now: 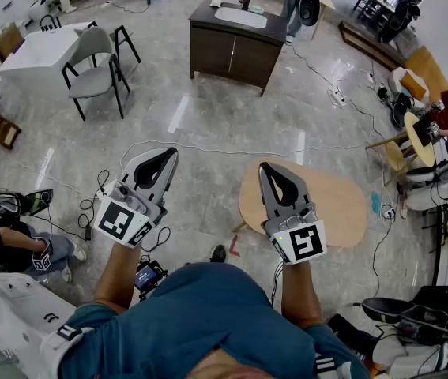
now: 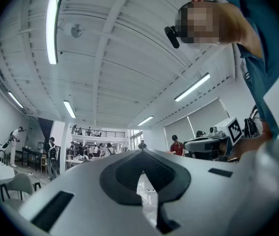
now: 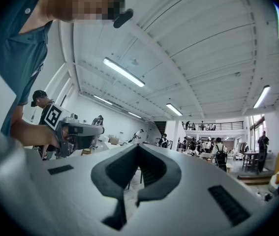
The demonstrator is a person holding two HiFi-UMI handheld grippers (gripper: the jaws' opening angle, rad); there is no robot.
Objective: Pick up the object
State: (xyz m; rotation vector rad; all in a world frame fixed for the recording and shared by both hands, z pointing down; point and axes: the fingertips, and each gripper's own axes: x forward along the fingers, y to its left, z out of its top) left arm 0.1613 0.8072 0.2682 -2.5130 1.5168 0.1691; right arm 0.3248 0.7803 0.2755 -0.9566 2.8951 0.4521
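Blue shirt (image 1: 200, 314) lies nearest, and in front of it the left gripper (image 1: 167, 155) and right gripper (image 1: 265, 168) are held nearly level over the floor (image 1: 208, 125), both closed on nothing, seemingly idle because no object shows anywhere, even on the wooden table (image 1: 342, 208).

The right gripper (image 3: 138, 147) fills the lower half. Its 2 grey jaws are closed tip to tip, with nothing between the dark pads (image 3: 110, 173); floor shows through the hollow between them. At left, a hand (image 3: 28, 132) holds the left gripper (image 3: 92, 130), which is topped by a marker cube (image 3: 53, 115). A teal sleeve (image 3: 16, 53) sits above it. Overhead, a white ribbed ceiling (image 3: 193, 48) carries long strip lights (image 3: 123, 72). Far off, people stand below a railed balcony (image 3: 205, 128).
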